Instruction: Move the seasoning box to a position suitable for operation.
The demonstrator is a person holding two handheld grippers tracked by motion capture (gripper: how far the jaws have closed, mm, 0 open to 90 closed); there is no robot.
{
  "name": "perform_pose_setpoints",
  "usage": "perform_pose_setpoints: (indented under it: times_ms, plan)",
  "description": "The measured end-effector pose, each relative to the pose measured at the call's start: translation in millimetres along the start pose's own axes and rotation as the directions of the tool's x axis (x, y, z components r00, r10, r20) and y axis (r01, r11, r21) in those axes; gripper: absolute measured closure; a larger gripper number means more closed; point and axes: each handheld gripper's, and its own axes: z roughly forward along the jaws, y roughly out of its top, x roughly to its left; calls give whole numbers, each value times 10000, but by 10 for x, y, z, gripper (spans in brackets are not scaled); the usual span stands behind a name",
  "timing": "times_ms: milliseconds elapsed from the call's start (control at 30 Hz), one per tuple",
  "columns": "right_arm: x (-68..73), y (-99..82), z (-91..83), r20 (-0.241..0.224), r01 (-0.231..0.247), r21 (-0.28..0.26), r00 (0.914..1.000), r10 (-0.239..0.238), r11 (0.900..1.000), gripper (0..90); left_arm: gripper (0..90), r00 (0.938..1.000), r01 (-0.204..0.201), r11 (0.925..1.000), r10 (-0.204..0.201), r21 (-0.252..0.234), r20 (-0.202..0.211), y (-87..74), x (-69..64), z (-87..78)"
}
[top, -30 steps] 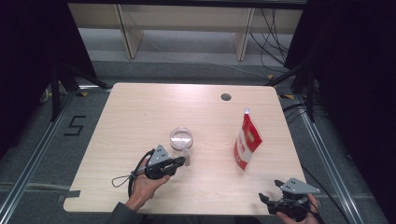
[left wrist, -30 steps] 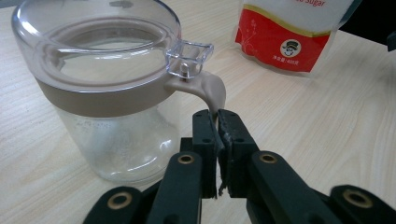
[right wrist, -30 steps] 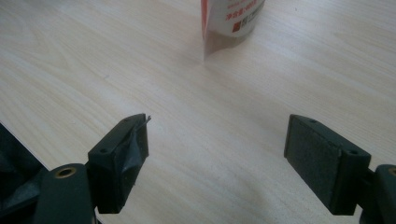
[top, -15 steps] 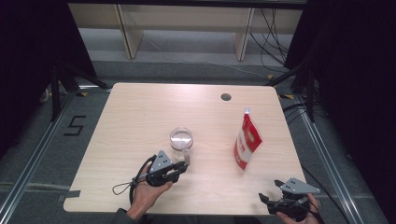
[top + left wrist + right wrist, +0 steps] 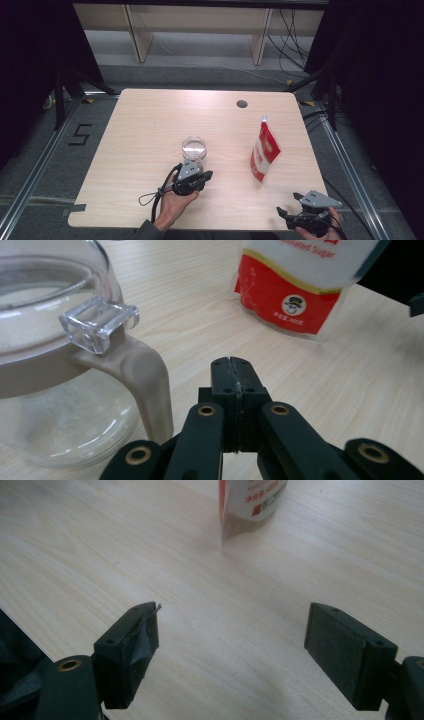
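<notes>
A clear glass jug [image 5: 194, 148] with a beige band and handle [image 5: 145, 375] stands near the table's middle. My left gripper [image 5: 207, 175] lies just in front of it. Its jaws have just been closing and now stand shut with nothing between them [image 5: 233, 365], to the right of the handle and apart from it. A red and white sugar bag [image 5: 264, 152] stands upright to the right, and its face [image 5: 300, 285] and base [image 5: 250, 497] are in view. My right gripper [image 5: 289, 204] rests at the front right edge, open and empty [image 5: 232, 635], pointing toward the bag.
The light wooden table [image 5: 150, 125] has a round cable hole [image 5: 242, 104] near its far edge. Metal rails and dark floor lie on both sides, and shelf legs stand behind. A cable loops from the left gripper across the front of the table.
The left hand has slid its gripper a little to the right, along the front of the jug. The right gripper, the jug and the bag have stayed put.
</notes>
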Motion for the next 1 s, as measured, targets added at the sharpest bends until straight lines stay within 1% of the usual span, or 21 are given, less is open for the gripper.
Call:
perform_pose_setpoints:
  times_ms: [33, 67, 100, 133, 167, 200, 300, 333, 400, 433, 467, 500, 533, 633, 667, 700, 733, 800, 900, 933, 1000]
  plan:
    - [0, -1, -2, -11, 7, -18, 10000, -7, 10000, 223, 893, 10000, 0, 10000, 0, 0, 0, 0, 0, 0]
    - [0, -2, -7, 5, 54, -44, 10000, -54, 10000, 223, 893, 9997, -34, 9999, 38, 143, -223, -3, 18, 9]
    - [0, -2, -7, 5, 54, -44, 10000, -54, 10000, 223, 893, 9997, -34, 9999, 38, 143, -223, -3, 18, 9]
    - [-9, 0, -9, 93, 255, -181, 9996, -253, 9995, 224, 892, 9994, -21, 9999, 24, 106, -333, -5, 52, 0]
    - [-5, -1, -7, 38, 137, -137, 9999, -136, 9998, 223, 892, 9991, 48, 9999, -43, 124, -412, -6, 68, -9]
    - [3, -2, -9, -56, -38, 14, 10000, 38, 10000, 223, 892, 9985, 239, 9997, -234, 93, -501, -11, 73, -15]
    - [-2, -2, -4, -60, 73, -31, 10000, -73, 10000, 224, 892, 9982, 67, 9999, -58, 146, -601, -19, 90, -31]
    - [-1, 4, 1, -100, 158, -168, 9998, -159, 9997, 228, 892, 9973, -68, 9995, 90, 298, -731, -36, 103, -49]
    - [14, 4, -7, 38, 95, -185, 9999, -94, 9998, 228, 892, 9970, 52, 9997, -32, 257, -767, -49, 127, -64]
    - [-4, 6, -5, 35, 273, -204, 9996, -272, 9994, 228, 892, 9964, 46, 9997, -25, 245, -847, -51, 138, -87]
    - [7, 4, -7, -57, 120, -120, 9999, -120, 9999, 228, 892, 9960, 84, 9997, -62, 245, -895, -53, 154, -112]
    - [4, 4, -6, -46, 159, -145, 9999, -160, 9998, 228, 892, 9960, 84, 9997, -62, 245, -895, -53, 154, -112]
    - [-4, 5, -5, 33, 275, -208, 9996, -274, 9994, 228, 892, 9942, 224, 9996, -206, 162, -1053, -66, 196, -159]
    - [-2, 4, -5, 22, 220, -183, 9998, -220, 9996, 228, 889, 9923, 264, 9996, -245, 140, -1218, -80, 251, -214]
    - [-1, 5, -1, -44, 221, -202, 9997, -222, 9996, 228, 889, 9902, 196, 9996, -167, 196, -1386, -86, 284, -248]
    - [-1, 5, -1, -44, 221, -202, 9997, -222, 9996, 228, 889, 9895, 358, 9993, -339, 107, -1402, -97, 316, -265]
    - [1, 5, 5, -114, 157, -180, 9998, -159, 9997, 226, 886, 9851, 527, 9986, -512, 48, -1639, -110, 384, -312]
    - [2, 4, 3, -55, 208, -199, 9998, -209, 9996, 227, 881, 9822, 655, 9978, -641, 23, -1768, -125, 434, -356]
    - [14, 7, -3, -88, 89, -93, 9999, -90, 9999, 228, 861, 9822, 729, 9973, -722, -28, -1736, -143, 444, -395]
    - [12, 5, -2, -65, 78, -48, 9999, -78, 10000, 227, 857, 9843, 504, 9987, -501, -20, -1691, -150, 441, -437]
    - [10, 3, 3, -180, 10, -93, 9998, -11, 10000, 228, 852, 9844, 591, 9982, -598, -89, -1653, -153, 431, -454]
